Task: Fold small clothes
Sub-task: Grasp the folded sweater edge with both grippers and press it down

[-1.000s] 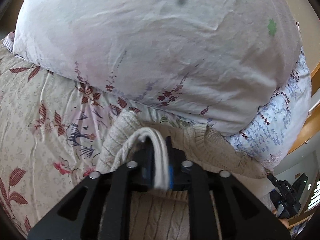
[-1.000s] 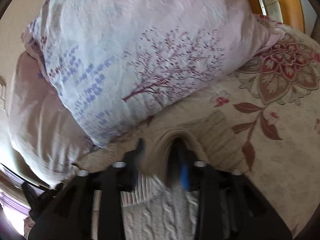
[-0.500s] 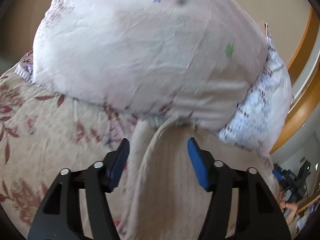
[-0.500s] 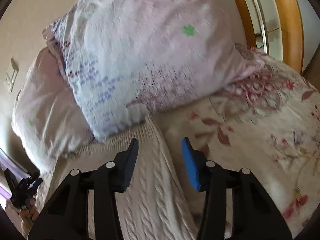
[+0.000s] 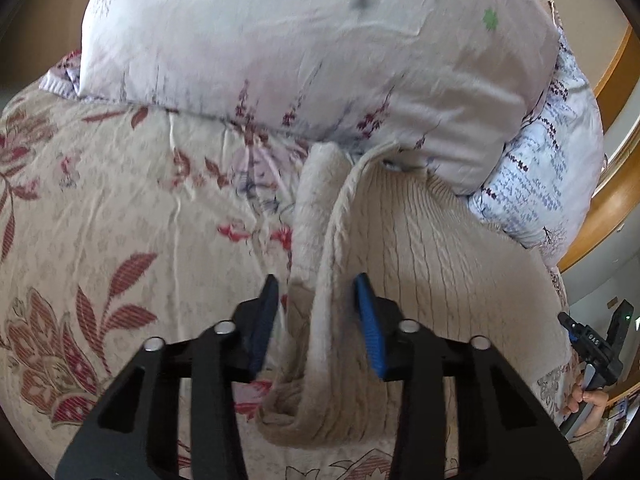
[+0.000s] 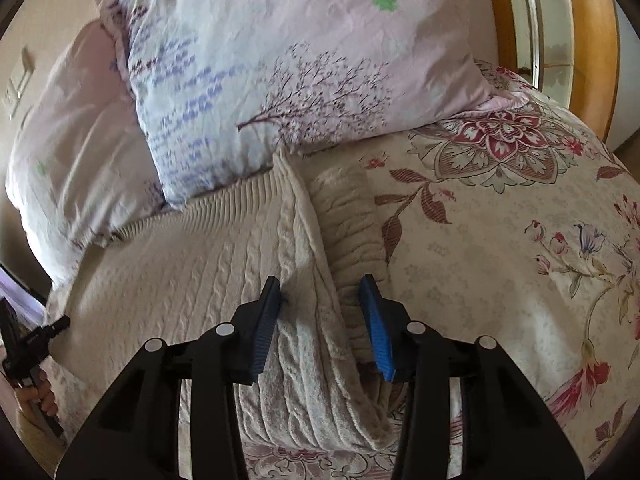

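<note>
A cream cable-knit sweater (image 5: 432,256) lies folded on the floral bedspread, its far ribbed hem against the pillows. It also shows in the right wrist view (image 6: 192,272). My left gripper (image 5: 316,308) is open, its blue pads on either side of the sweater's left folded edge and sleeve (image 5: 316,200). My right gripper (image 6: 324,308) is open, straddling the right folded edge, with the sleeve (image 6: 348,216) lying beside it. Neither gripper holds any cloth.
Two pale floral pillows (image 5: 304,48) (image 6: 280,64) lie just beyond the sweater. The floral bedspread (image 5: 100,208) (image 6: 520,248) extends to both sides. A wooden bed frame (image 6: 592,40) rises at the right. The other gripper (image 5: 592,348) shows at the right edge.
Both grippers were shut on the sweater's folded edges a second ago. They have opened, let the cloth drop onto the bed, and drawn back a little.
</note>
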The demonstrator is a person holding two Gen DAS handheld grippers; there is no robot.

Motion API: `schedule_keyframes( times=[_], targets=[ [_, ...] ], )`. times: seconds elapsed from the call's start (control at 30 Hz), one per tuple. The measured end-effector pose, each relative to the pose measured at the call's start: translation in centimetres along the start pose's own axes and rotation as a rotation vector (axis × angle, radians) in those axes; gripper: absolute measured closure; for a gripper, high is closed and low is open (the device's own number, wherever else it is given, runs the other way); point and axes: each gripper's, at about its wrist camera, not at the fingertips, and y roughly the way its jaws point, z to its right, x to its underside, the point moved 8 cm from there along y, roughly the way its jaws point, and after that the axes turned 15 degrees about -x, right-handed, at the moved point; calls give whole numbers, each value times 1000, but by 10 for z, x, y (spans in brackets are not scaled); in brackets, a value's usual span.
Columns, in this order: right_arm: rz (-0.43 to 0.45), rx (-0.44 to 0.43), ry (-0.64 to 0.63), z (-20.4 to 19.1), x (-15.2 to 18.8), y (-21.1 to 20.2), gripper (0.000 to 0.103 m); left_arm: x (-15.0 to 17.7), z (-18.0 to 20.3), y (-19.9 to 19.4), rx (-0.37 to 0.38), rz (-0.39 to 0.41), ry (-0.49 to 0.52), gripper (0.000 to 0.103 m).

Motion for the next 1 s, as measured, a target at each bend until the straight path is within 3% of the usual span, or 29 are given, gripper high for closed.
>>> schedule_keyframes(
  times=[0.1,0.2,0.47,0.63,1.0],
  targets=[
    [-5,17,-31,-3,3,2,84,3,1,-1,-5,6,12,79],
    [22,9,-32,-5,0,-6,91,3,1,-5,4,8,12,84],
    [92,-26,-38,-20,-2,-30,92,2,-7,-19,28,29,-3,95],
    [119,-35,-20,-23,2,-45,93,2,-6,-33,56,54,22,95],
    [50,61,2,2,32,-37,93,19,-17,-19,71,3,15,95]
  ],
)
